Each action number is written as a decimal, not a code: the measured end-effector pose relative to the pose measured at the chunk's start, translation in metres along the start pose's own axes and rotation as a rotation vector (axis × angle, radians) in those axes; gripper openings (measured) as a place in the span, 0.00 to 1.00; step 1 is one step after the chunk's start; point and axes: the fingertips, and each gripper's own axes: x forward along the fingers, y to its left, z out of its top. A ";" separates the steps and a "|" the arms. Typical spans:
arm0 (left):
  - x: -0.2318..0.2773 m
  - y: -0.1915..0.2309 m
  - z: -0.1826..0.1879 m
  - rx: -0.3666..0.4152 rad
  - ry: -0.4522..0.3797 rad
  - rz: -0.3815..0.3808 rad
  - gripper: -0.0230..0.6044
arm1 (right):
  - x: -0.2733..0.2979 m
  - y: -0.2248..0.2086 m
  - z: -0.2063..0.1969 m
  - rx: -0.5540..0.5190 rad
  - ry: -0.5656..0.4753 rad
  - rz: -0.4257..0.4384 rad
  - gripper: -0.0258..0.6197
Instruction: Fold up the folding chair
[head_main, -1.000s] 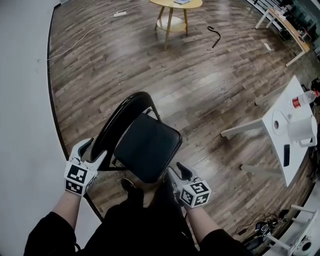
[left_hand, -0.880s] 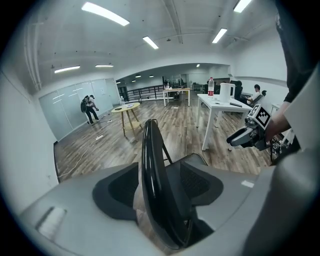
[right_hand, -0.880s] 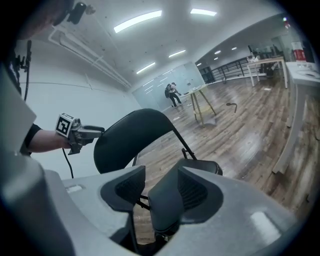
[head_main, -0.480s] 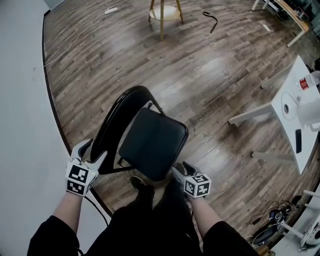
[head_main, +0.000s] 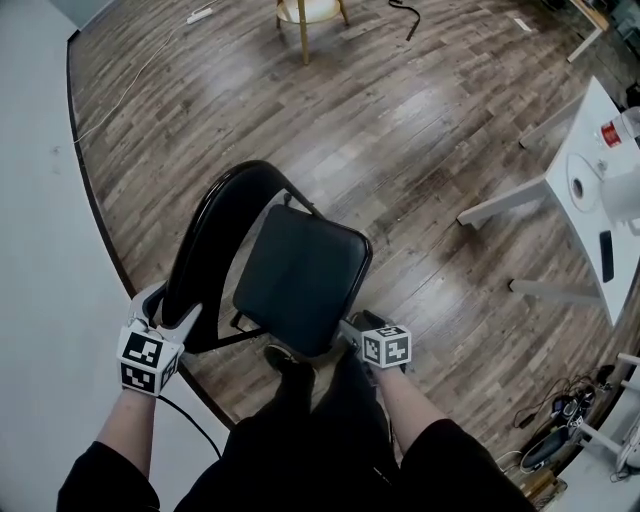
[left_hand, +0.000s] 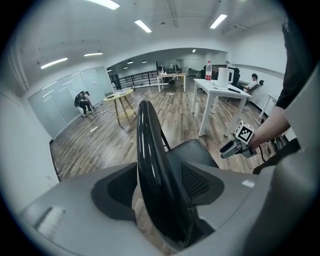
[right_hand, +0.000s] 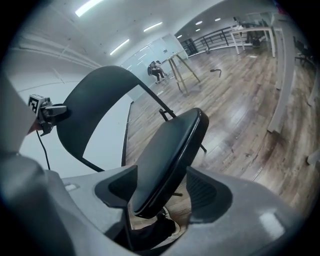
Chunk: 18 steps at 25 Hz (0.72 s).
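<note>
Folding chair (head_main: 300, 285) is standing on the wood floor (head_main: 420, 150) at the person's feet, seat (right_hand: 167, 160) tipping up steeply and facing right, backrest (left_hand: 155, 165) band running away along the left. Both sets of jaws have just been opening. The left gripper (head_main: 170, 308) is straddling the backrest and the right gripper (head_main: 350, 328) the seat's near edge, neither squeezing, probably so the two parts can get pushed together

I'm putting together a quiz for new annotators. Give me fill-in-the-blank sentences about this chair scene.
1. Between the left gripper's jaws stands the folding chair's ____.
2. Between the right gripper's jaws stands its ____ edge.
3. The white table is on the person's ____ side.
Missing: backrest; seat; right.
Both grippers' jaws have just been opening and press on nothing.
</note>
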 end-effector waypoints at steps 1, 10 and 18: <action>0.001 0.001 -0.001 0.000 0.006 0.000 0.49 | 0.005 -0.002 -0.001 0.008 0.007 -0.002 0.50; 0.006 0.001 0.002 0.015 0.021 -0.005 0.50 | 0.036 -0.019 -0.007 0.096 0.023 0.002 0.55; 0.005 -0.002 0.007 0.027 0.016 -0.018 0.50 | 0.052 -0.026 -0.011 0.131 0.019 -0.004 0.55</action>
